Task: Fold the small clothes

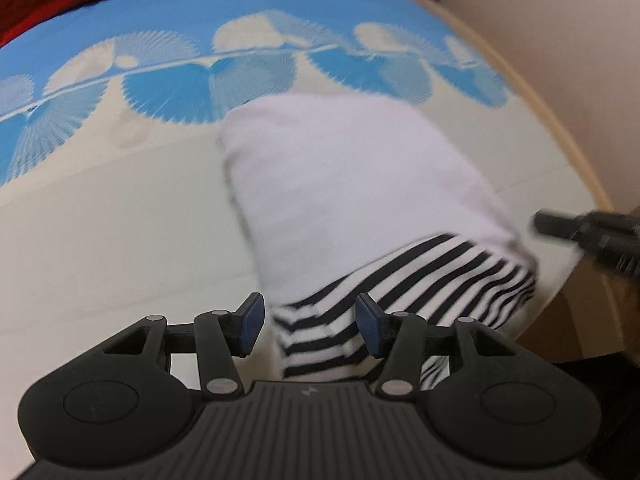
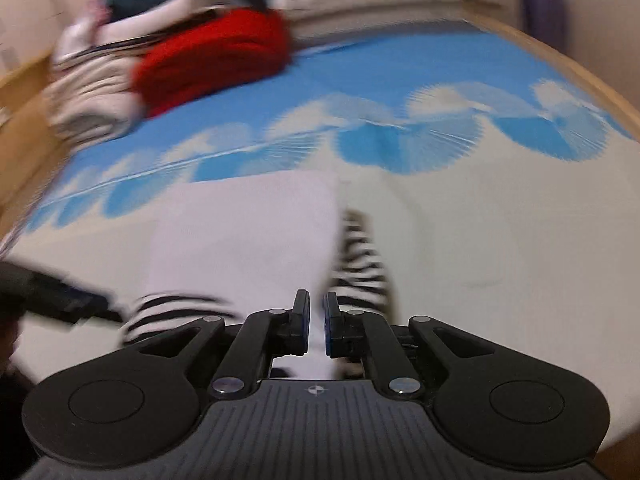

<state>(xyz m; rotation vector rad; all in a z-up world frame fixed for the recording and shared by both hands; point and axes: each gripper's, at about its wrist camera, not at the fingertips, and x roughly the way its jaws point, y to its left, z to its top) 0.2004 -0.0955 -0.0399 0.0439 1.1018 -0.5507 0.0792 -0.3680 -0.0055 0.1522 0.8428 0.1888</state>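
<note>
On the bed (image 1: 100, 240) lies a folded garment (image 1: 352, 184); left gripper (image 1: 310, 326) spread over its striped end, right gripper (image 2: 316, 328) barely parted, pinching nothing.

A home bedroom is showing here: a bed (image 2: 460, 248) is lying under a blue-and-cream patterned sheet (image 1: 168, 80) inside a wooden frame (image 1: 576, 148). Piled clothes (image 2: 100, 92), one red garment (image 2: 216, 56) among them, are sitting at its far end.
</note>
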